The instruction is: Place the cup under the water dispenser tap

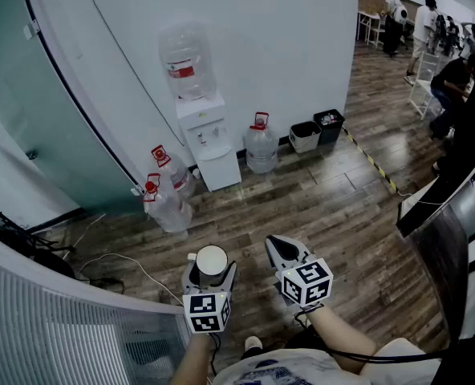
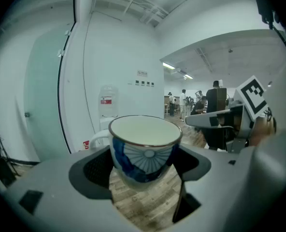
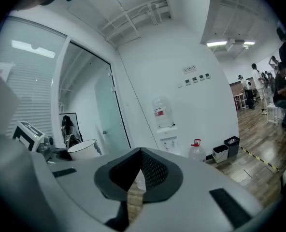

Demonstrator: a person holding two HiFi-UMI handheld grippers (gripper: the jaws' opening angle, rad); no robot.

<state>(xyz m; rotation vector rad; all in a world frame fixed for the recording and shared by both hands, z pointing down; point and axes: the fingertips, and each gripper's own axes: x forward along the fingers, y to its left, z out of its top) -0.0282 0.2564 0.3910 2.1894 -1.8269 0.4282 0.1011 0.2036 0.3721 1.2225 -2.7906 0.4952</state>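
A white cup [image 1: 212, 260] with a blue fan pattern [image 2: 144, 151] stands upright between the jaws of my left gripper [image 1: 211, 269], which is shut on it; its handle points away from me to the left. The white water dispenser [image 1: 208, 137] with a clear bottle on top stands against the far wall, well ahead across the wooden floor. It shows small behind the cup [image 2: 106, 111] and in the right gripper view [image 3: 165, 129]. My right gripper [image 1: 281, 253] hangs beside the left one, shut with nothing in it [image 3: 139, 172]. The cup [image 3: 83, 149] also shows at that view's left.
Three water jugs [image 1: 261, 145] [image 1: 173, 172] [image 1: 165, 206] stand on the floor around the dispenser, with two bins [image 1: 316, 130] to its right. A curved glass wall [image 1: 45, 111] runs on the left, a dark desk [image 1: 434, 207] on the right. People stand far back right.
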